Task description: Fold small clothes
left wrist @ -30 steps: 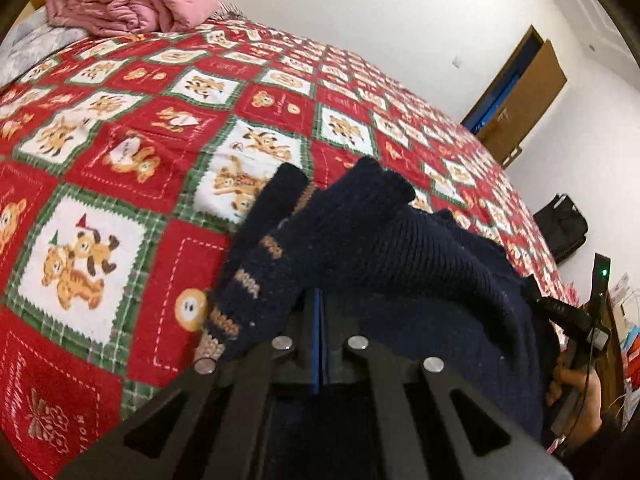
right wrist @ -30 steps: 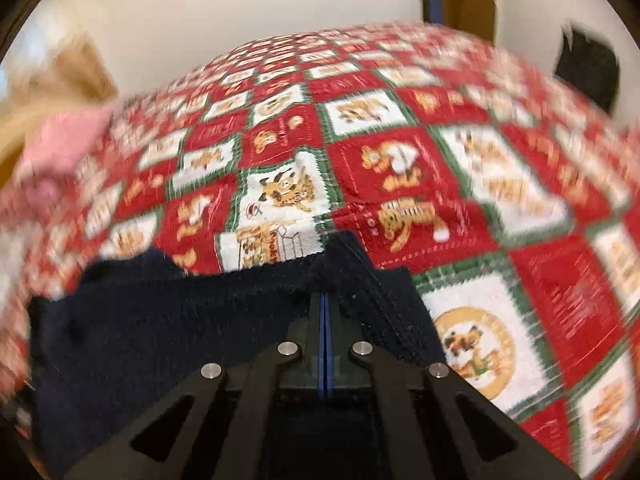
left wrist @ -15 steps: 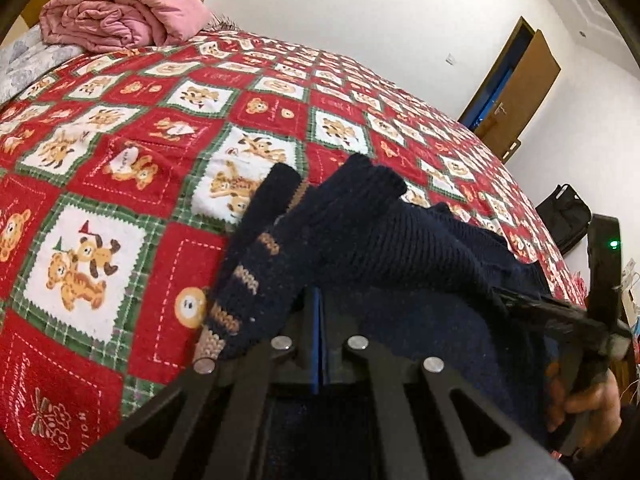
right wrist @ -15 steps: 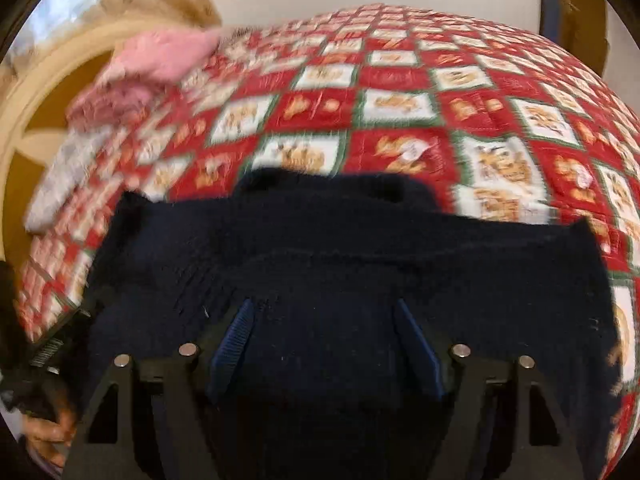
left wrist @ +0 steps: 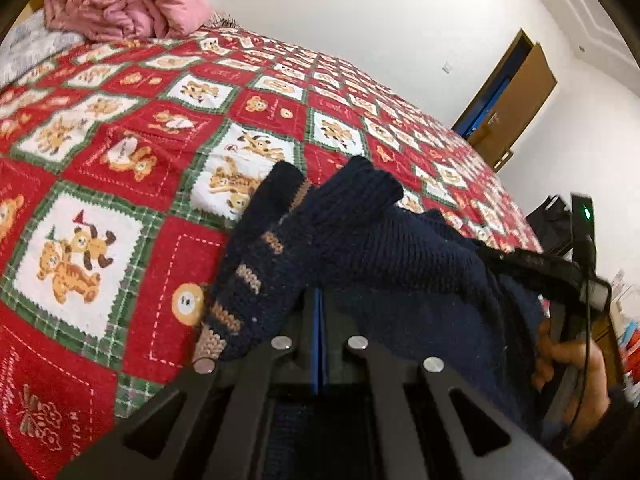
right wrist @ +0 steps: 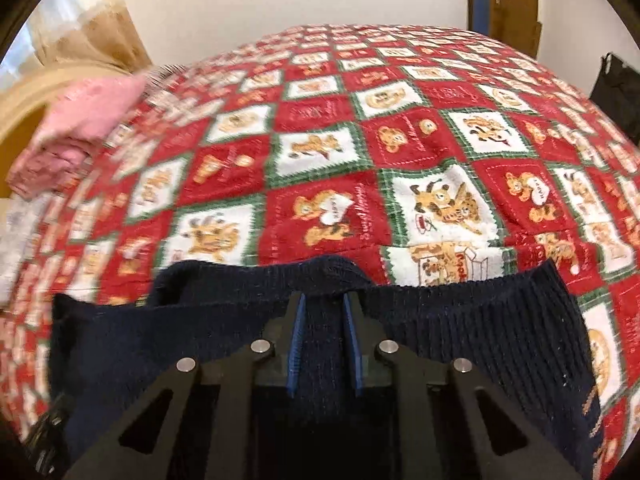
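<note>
A small navy knit sweater (left wrist: 384, 248) with tan stripes on its sleeve lies bunched on the red patchwork bedspread (left wrist: 132, 148). My left gripper (left wrist: 318, 300) is shut on the sweater's fabric near the striped sleeve. In the right wrist view the sweater (right wrist: 480, 340) spreads across the bottom. My right gripper (right wrist: 324, 308) is partly open, with a fold of the sweater's edge lying between its blue pads (right wrist: 297, 340). The right gripper and the hand holding it also show in the left wrist view (left wrist: 560, 280), over the sweater's right side.
A folded pink blanket (left wrist: 120, 4) lies at the head of the bed and also shows in the right wrist view (right wrist: 80, 120). A brown door (left wrist: 508, 96) and a black bag (left wrist: 552, 224) stand past the bed's far side.
My right gripper opened wide, swung left over the sweater, then narrowed around a fold at its edge. My left gripper stayed shut on the sweater and barely moved.
</note>
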